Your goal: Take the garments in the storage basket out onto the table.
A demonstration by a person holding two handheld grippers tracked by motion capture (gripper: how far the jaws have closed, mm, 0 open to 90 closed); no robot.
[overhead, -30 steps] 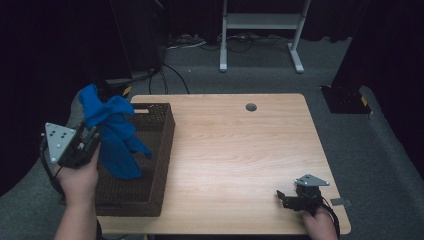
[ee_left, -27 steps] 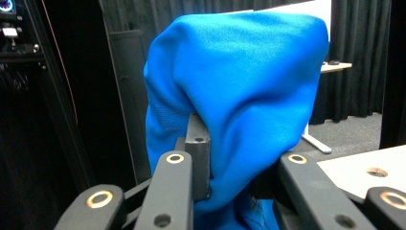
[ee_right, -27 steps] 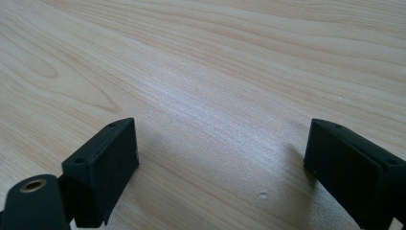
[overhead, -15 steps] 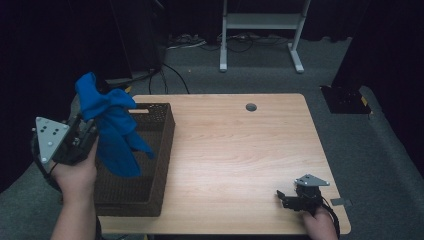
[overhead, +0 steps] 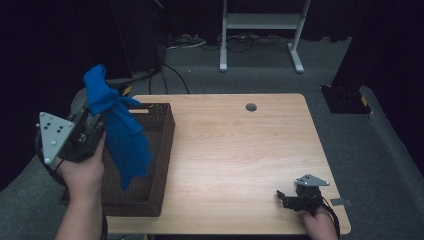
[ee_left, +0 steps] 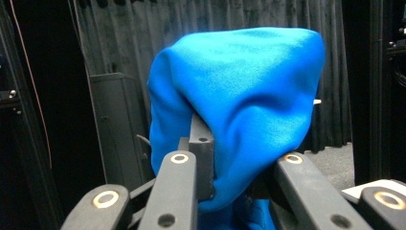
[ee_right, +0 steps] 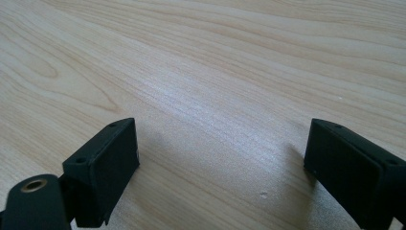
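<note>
Fingers (ee_left: 201, 143) of the left gripper (overhead: 92, 131) clamped the blue fleece cloth (overhead: 120, 135), dangling over the dark wicker basket (overhead: 157, 150); right gripper (overhead: 287, 197) idle, jaws apart. Should lift clear before swinging tableward.

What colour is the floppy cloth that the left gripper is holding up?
Bright blue. The soft cloth shows best in the left gripper view, pinched by the left gripper.

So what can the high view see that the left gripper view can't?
The high view alone takes in the dark woven basket, the wooden table, the hand holding the left gripper, and the right gripper resting low on the table. The left gripper view alone shows, close up, its jaws pinching the fabric before a black curtain. Both share the blue cloth, lifted and draped.
</note>
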